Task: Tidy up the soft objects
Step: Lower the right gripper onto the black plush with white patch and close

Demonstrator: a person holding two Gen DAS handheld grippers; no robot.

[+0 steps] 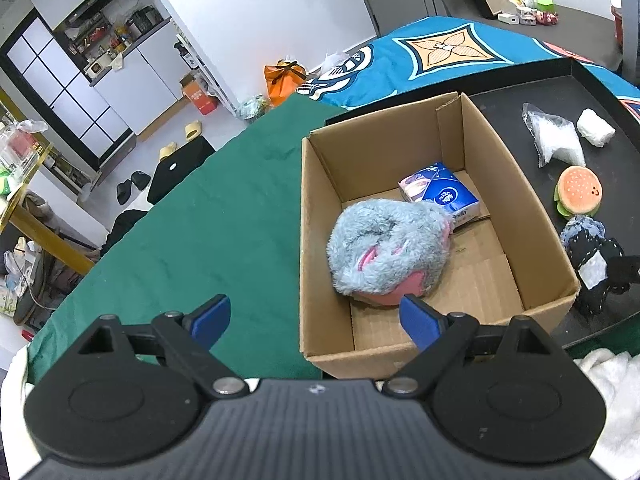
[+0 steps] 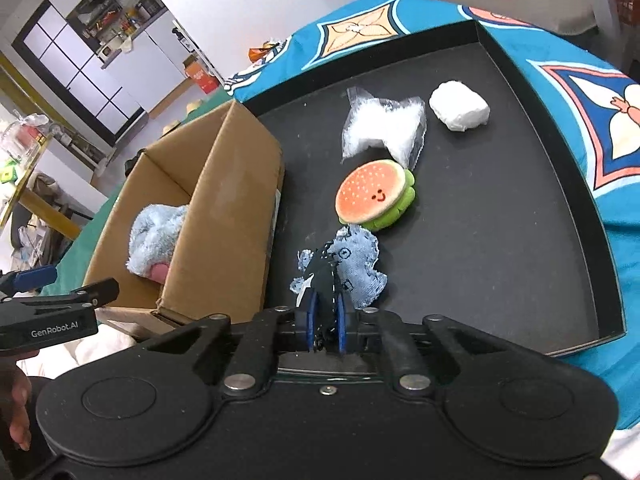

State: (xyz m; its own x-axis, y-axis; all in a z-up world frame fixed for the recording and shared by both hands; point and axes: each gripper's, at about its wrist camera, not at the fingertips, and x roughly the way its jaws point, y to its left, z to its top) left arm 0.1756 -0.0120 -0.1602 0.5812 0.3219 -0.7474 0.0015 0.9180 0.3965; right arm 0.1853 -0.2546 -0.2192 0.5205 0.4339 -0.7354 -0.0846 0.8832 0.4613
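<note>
A cardboard box (image 1: pixel 320 240) holds a grey-blue fluffy plush (image 1: pixel 388 248) and a blue tissue pack (image 1: pixel 444 192). My left gripper (image 1: pixel 316 320) is open and empty over the box's near left corner. My right gripper (image 2: pixel 325 320) is shut on a black and blue-denim fabric piece (image 2: pixel 356 268), which rests on the black tray (image 2: pixel 500 240). The same piece (image 1: pixel 592 260) shows in the left wrist view. A burger plush (image 2: pixel 374 196) lies just beyond it, then a clear plastic bag (image 2: pixel 384 128) and a white wad (image 2: pixel 460 106). The box (image 2: pixel 224 208) stands left of the right gripper.
The tray (image 1: pixel 520 92) lies on a blue patterned cloth (image 1: pixel 440 48), the box partly on a green cloth (image 1: pixel 200 220). White fluffy fabric (image 1: pixel 612 392) lies at the near edge. A room with floor clutter lies beyond the table's left side.
</note>
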